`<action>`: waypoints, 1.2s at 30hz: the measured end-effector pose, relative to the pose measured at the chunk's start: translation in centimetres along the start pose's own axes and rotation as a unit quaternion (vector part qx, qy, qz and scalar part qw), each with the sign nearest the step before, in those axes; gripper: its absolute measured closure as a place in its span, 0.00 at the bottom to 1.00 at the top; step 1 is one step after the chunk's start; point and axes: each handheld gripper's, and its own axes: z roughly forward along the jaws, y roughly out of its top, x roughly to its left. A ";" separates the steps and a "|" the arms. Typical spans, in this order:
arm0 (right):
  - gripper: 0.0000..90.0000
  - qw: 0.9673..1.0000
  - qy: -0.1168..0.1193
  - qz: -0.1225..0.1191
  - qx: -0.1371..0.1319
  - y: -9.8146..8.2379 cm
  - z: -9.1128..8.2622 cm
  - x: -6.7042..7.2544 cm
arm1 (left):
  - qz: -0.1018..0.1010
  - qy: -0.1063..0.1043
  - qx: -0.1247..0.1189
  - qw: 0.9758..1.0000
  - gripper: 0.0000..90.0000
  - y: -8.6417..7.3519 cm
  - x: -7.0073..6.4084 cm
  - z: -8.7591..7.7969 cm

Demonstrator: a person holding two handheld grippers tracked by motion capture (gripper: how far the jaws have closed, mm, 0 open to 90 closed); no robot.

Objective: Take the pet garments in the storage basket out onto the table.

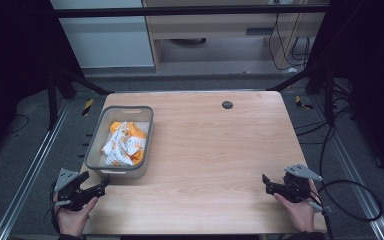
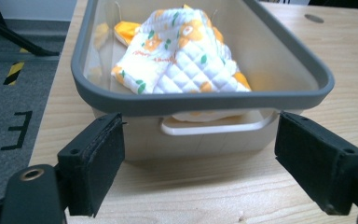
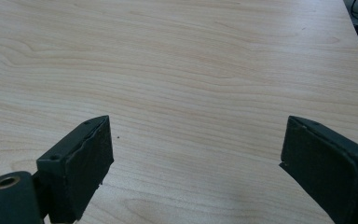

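High view first, reading from the left: I have the left gripper (image 1: pixel 101 185) parked at the near corner of the table (image 1: pixel 215 150), its jaws spread wide with nothing between them and aimed at the short end of the grey bin (image 1: pixel 121 142) just ahead of it. From the left gripper view the bin's white handle (image 2: pixel 213 127) sits squarely between my two pads (image 2: pixel 98 161) but a little beyond them, not touched, which I take as a lined-up approach for pulling or steadying the bin. Inside the bin lies a crumpled quilted cloth (image 2: pixel 182 56), white with orange flowers; something orange peeks from behind it, possibly a second cloth, though I cannot tell from here. Further right, the right gripper (image 1: pixel 266 181) rests low near the table's near right edge, jaws equally spread over bare wood (image 3: pixel 191 70), well apart from the bin, kept clear so the left side can work first.
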 end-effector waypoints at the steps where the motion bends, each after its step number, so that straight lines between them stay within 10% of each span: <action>1: 0.10 1.000 0.000 0.000 0.000 0.0 0.0 0.0 | 0.000 -0.002 -0.003 1.000 0.17 0.2 0.0 -0.1; 36: 0.10 1.000 0.002 -0.006 0.008 -0.2 0.1 0.2 | 0.014 -0.027 -0.019 0.999 0.20 3.9 -0.2 -1.4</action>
